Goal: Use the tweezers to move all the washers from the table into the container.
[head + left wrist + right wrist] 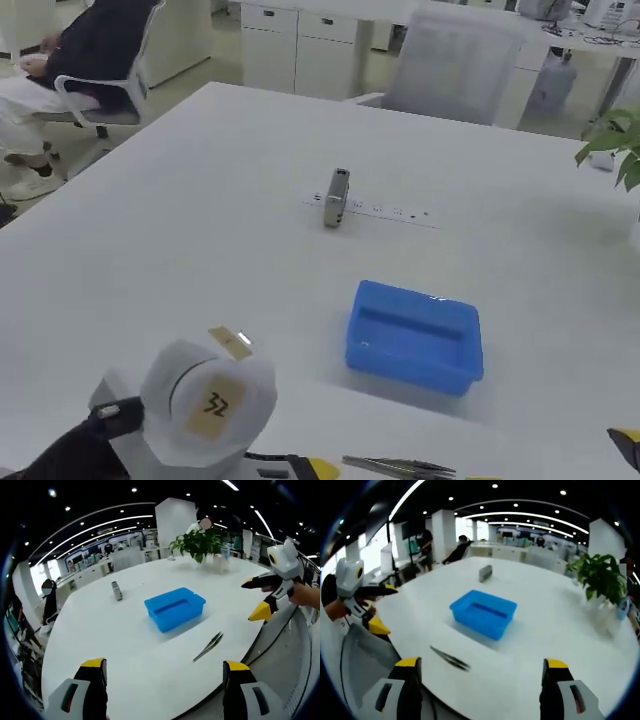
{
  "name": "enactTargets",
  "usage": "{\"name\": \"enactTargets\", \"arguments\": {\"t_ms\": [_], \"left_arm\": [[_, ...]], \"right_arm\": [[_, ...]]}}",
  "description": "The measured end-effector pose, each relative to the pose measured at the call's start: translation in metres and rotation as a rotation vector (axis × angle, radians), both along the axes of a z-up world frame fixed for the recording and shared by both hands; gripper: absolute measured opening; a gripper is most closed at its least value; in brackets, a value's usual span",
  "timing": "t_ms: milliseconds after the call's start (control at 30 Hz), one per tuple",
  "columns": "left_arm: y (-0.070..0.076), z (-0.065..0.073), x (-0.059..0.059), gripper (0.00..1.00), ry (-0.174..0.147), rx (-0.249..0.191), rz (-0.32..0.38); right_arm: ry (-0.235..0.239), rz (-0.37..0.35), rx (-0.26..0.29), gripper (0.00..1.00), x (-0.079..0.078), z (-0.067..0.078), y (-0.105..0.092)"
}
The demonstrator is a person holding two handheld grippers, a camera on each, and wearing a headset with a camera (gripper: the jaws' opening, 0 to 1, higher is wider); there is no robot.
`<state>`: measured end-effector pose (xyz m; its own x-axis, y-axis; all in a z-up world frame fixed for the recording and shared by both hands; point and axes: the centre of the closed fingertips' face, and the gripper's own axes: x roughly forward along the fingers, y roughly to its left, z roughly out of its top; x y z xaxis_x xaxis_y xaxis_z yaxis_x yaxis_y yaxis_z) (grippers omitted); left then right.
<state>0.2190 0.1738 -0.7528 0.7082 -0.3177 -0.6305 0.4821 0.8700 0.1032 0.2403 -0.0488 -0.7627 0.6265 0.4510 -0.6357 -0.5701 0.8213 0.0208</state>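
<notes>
- The left claw [164,665] is released. Its two yellow-tipped jaws stand wide apart with nothing between them, at the near edge of the white tabletop [200,220].
- The right claw [482,662] is released too, with its jaws spread and bare at the same near edge. (Each claw also shows off to one side in the other's gripper view.)
- The tweezers [208,646] lie flat on the tabletop close to the near edge, between the two claws. Neither claw touches them.
- Just beyond the tweezers, and apart from them, sits the container [410,365]. It is a blue rectangular tub, upright, with its open top facing up.
- Farther on, around the middle of the tabletop, a small grey block [337,197] stands upright. It rests at one end of a thin white strip [385,211] that lies flat on the surface.
- A leafy green plant [600,577] stands toward the far right side of the tabletop, well apart from the container.
- Past the far edge a grey chair [445,65] stands against the tabletop. At the upper left of the head view a person [60,60] sits in another chair, well away from the work.
</notes>
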Motion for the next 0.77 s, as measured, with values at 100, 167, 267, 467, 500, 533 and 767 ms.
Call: {"name": "enactTargets", "arguments": {"t_ms": [100, 167, 267, 467, 500, 533, 767], "left_arm": [[0.0023, 0.0001, 0.0006, 0.99, 0.0, -0.005, 0.015], [0.0027, -0.0005, 0.0003, 0.99, 0.006, -0.011, 0.018], [0.0026, -0.0013, -0.0001, 0.99, 0.008, -0.006, 0.014], [-0.0013, 0.0, 0.0001, 0.99, 0.008, -0.008, 0.011], [-0.002, 0.0, 0.0002, 0.99, 0.008, -0.01, 0.011], [-0.0027, -0.0001, 0.0002, 0.99, 0.009, -0.01, 0.011], [-0.003, -0.0042, 0.0003, 0.99, 0.019, 0.014, 0.013]], "right_arm": [[0.002, 0.006, -0.011, 0.99, 0.0004, -0.0007, 0.0006], [0.001, 0.008, -0.013, 0.99, 0.0016, 0.0007, 0.0006], [-0.002, 0.002, -0.001, 0.99, 0.0042, 0.0034, 0.0001], [-0.007, 0.003, -0.009, 0.99, 0.0068, 0.0047, -0.0019], [-0.004, 0.003, -0.009, 0.99, 0.0068, 0.0043, -0.0022], [-0.003, 0.003, -0.007, 0.99, 0.0068, 0.0043, -0.0022], [-0.004, 0.003, -0.003, 0.99, 0.0086, 0.0028, -0.0022]]}}
